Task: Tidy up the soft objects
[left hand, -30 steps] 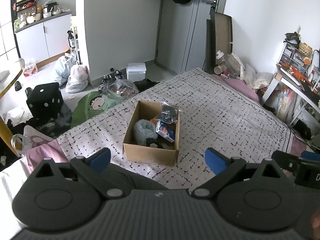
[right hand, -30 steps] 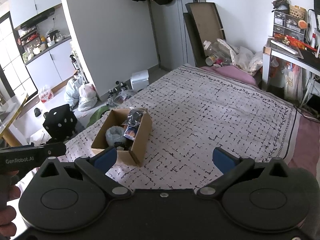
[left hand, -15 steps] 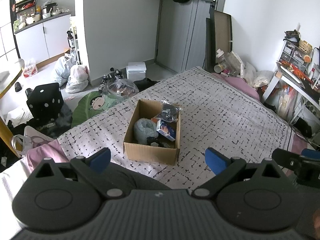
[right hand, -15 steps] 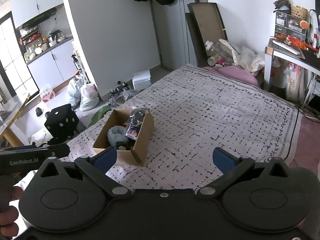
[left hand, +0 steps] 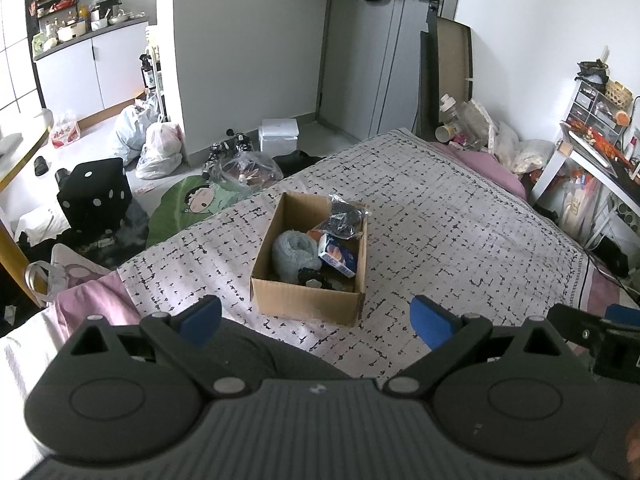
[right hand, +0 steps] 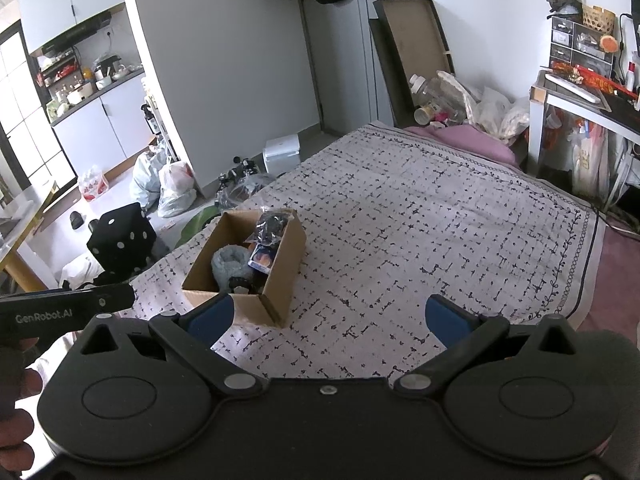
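A brown cardboard box (left hand: 308, 264) sits on the bed cover (left hand: 460, 216), which is white with little black marks. The box is open at the top. Inside it, on the left side, lies a fluffy grey-blue soft thing (left hand: 294, 252) rolled up like a ball. Next to it, on the right side of the box, is a small blue and white packet (left hand: 338, 257). A crinkly clear bag with something dark inside (left hand: 344, 218) sticks up at the far right corner of the box. Some dark things (left hand: 314, 278) lie at the near end of the box, but it is hard to tell what they are.

The left gripper (left hand: 316, 318) hangs in the air just in front of the box. Its two blue fingertips (left hand: 200, 318) are spread wide apart and hold nothing. The right gripper (right hand: 326, 316) hangs to the right of the box and a little nearer. Its fingers are spread wide too, and nothing is between them. One blue fingertip (right hand: 210, 314) covers the near corner of the box in the right wrist view.

Past the far left of the box, down on the floor, sits a black cube with white dots (left hand: 96, 196). White plastic bags (left hand: 158, 152) sit on the floor beyond it.
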`<control>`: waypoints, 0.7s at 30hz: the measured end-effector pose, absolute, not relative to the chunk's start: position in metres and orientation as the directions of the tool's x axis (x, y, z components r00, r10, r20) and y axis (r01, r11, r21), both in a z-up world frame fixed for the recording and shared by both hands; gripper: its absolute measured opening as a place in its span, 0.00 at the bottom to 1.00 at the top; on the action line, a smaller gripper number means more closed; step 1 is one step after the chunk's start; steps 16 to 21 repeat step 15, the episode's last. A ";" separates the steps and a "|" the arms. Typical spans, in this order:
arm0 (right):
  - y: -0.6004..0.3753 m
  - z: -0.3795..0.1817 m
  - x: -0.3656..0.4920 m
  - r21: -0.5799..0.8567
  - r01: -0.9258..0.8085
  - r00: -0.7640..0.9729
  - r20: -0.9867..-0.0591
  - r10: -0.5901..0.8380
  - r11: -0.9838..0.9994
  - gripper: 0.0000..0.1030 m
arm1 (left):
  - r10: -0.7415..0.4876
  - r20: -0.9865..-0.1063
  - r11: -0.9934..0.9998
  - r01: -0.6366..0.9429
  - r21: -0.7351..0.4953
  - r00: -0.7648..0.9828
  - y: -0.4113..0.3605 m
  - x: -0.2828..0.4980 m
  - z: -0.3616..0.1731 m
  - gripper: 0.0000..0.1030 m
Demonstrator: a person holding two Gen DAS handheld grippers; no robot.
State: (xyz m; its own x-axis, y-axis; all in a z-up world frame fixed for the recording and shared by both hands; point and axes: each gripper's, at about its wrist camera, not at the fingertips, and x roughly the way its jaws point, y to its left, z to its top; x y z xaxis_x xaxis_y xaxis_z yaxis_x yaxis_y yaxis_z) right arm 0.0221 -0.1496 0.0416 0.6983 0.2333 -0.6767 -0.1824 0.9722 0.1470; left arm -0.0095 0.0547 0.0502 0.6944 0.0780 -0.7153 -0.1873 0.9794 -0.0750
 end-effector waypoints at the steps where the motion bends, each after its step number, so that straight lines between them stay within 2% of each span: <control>1: -0.150 0.041 0.022 0.148 -0.182 0.698 -0.677 0.234 0.972 1.00 | 0.078 -0.716 0.980 -0.186 -0.074 0.694 0.054 -0.009 0.050 0.97; 21: -0.151 0.038 0.022 0.144 -0.177 0.699 -0.678 0.227 0.974 1.00 | 0.069 -0.713 0.984 -0.166 -0.067 0.698 0.051 -0.011 0.047 0.97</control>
